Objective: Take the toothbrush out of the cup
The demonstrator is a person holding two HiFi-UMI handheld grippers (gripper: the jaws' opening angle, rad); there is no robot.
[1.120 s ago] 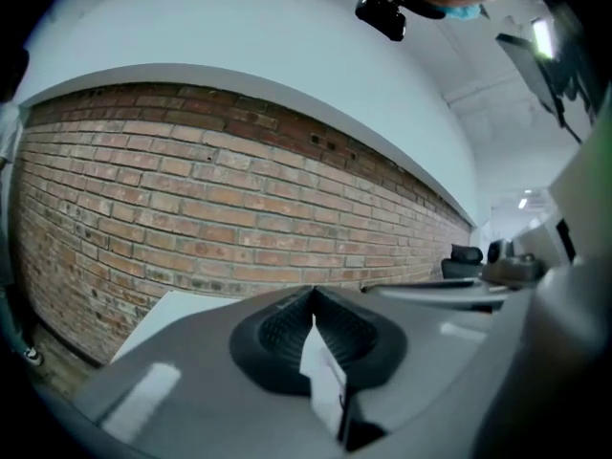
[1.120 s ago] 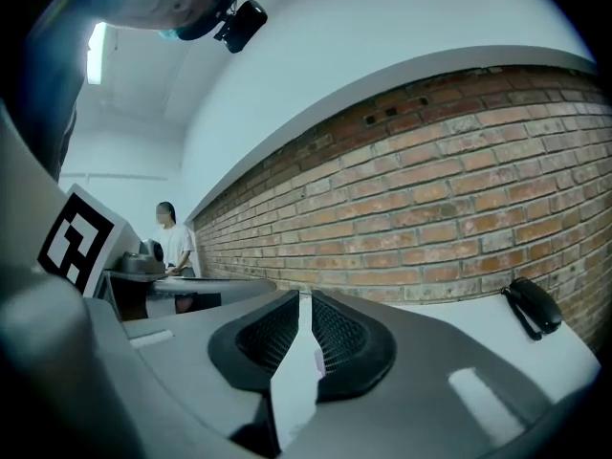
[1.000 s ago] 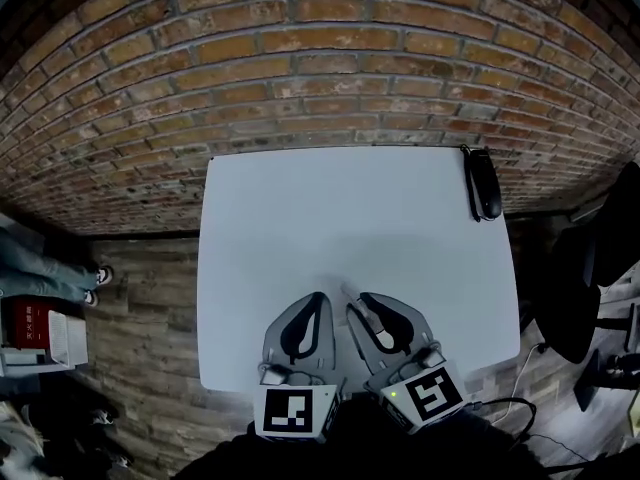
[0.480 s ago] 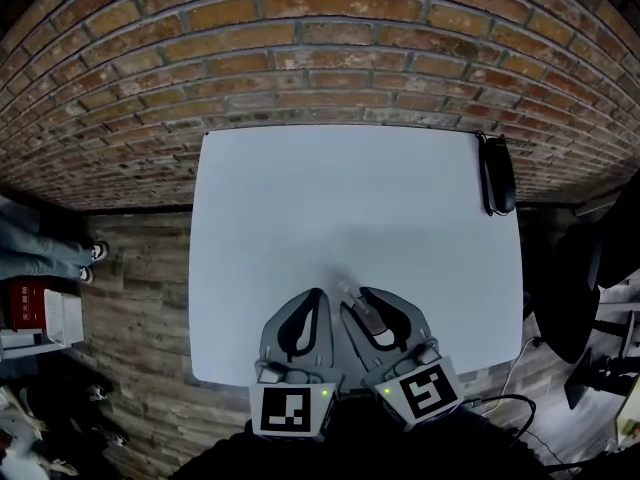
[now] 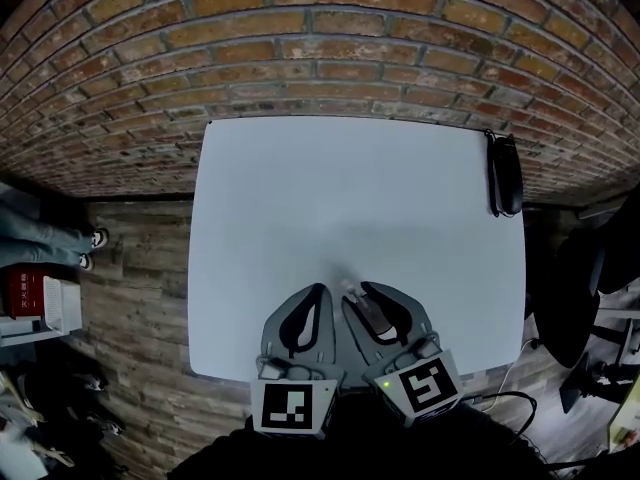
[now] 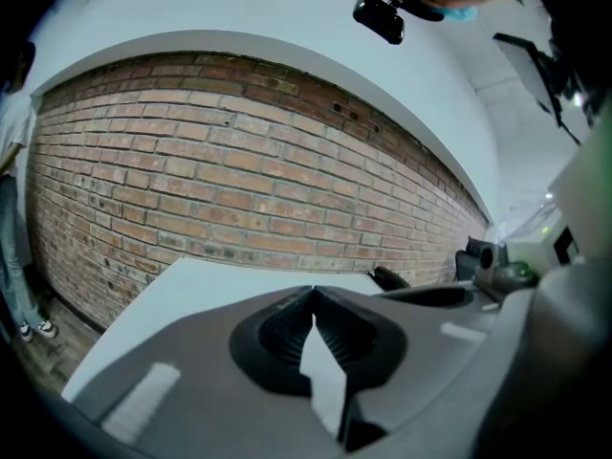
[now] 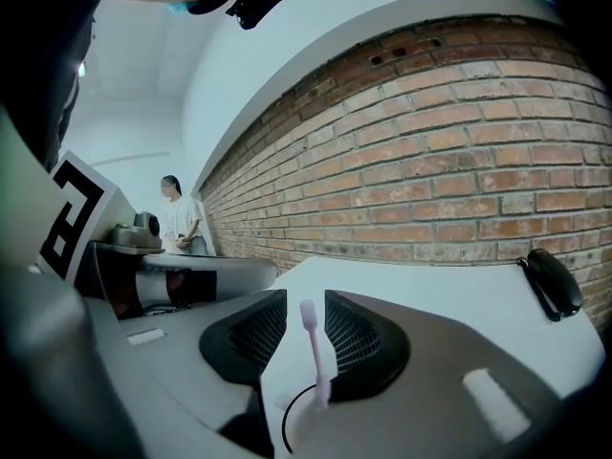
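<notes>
A pink toothbrush (image 7: 314,352) stands upright in a cup (image 7: 292,424), of which only the rim shows at the bottom of the right gripper view. Both sit between the jaws of my right gripper (image 7: 304,299), which stand wide apart and do not press on the cup. In the head view the cup (image 5: 372,318) and toothbrush (image 5: 352,293) lie inside the right gripper (image 5: 356,294) near the front edge of the white table (image 5: 350,198). My left gripper (image 5: 317,290) is close beside it on the left. Its fingertips (image 6: 313,291) meet with nothing held.
A black oblong object (image 5: 505,173) lies at the table's far right edge, also seen in the right gripper view (image 7: 550,280). A brick wall (image 5: 320,58) runs behind the table. A person's legs (image 5: 40,243) stand at the left on the wooden floor.
The right jaws have spread wider around the cup. Both grippers have sunk a little toward the table's front edge.
</notes>
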